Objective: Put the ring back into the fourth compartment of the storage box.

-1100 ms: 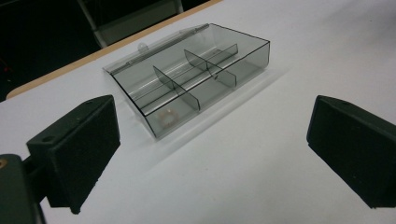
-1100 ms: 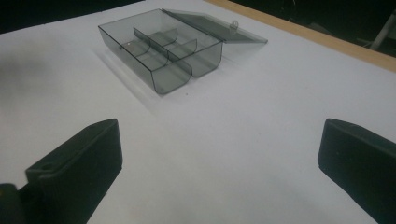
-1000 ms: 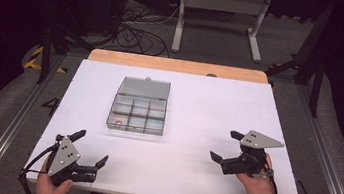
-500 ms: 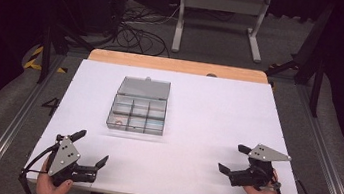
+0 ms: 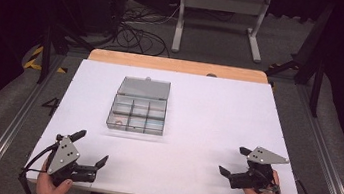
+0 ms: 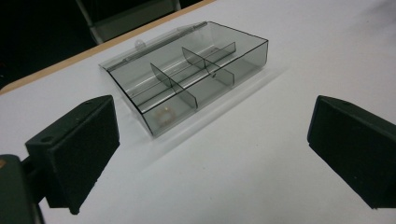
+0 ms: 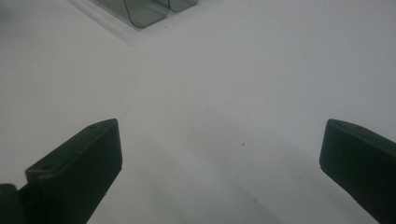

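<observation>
A clear grey plastic organizer box (image 5: pixel 139 106) with its lid laid open stands on the white table (image 5: pixel 208 112), left of centre. Dividers split it into several compartments; a small ring-like item (image 6: pixel 163 116) lies in a near corner compartment. My left gripper (image 5: pixel 88 147) rests at the table's near left corner, open and holding nothing, jaws toward the box (image 6: pixel 187 79). At the near right my right gripper (image 5: pixel 234 161) is open too, low over bare table, with a corner of the box (image 7: pixel 147 10) at the top of its view.
A wooden strip (image 5: pixel 179 65) borders the table's far edge. Beyond it stand a white metal frame (image 5: pixel 220 12) and tangled cables (image 5: pixel 133 31) on the dark floor. Rails run along both table sides.
My right gripper has drawn back toward the near edge and moved lower over the table. The left gripper and the box have not moved.
</observation>
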A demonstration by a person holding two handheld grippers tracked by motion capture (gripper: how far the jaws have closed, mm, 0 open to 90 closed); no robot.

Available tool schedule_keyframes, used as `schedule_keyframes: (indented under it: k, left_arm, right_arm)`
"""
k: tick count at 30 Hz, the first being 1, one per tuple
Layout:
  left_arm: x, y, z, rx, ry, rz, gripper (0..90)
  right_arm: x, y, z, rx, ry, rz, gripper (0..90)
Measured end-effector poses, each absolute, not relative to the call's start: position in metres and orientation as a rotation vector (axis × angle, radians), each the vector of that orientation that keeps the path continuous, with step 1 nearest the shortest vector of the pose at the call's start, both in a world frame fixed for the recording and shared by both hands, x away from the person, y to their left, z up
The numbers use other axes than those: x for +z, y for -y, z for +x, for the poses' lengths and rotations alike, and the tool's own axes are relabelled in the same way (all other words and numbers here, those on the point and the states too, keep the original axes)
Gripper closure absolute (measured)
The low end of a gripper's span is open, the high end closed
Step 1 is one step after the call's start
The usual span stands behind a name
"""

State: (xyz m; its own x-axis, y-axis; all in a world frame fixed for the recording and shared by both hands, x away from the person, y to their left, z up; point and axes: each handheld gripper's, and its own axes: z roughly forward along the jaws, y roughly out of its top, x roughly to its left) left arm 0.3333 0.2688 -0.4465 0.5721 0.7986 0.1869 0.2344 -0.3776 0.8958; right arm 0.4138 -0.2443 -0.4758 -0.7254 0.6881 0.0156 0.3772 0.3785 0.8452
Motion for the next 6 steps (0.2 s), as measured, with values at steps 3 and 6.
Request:
schedule_keyframes:
  k: [3, 6]
  left_arm:
    - [-0.4464, -0.2692, 0.3329, 0.791, -0.836, 1.898, 2.8]
    - [-0.4468, -0.2683, 0.3329, 0.798, -0.831, 1.9, 2.8]
  right_arm:
    - [-0.4757, 0.2438, 0.4142, 1.274, -2.316, 0.934, 0.0]
    - [-0.4745, 0.2442, 0.4133, 1.288, -2.308, 0.926, 0.0]
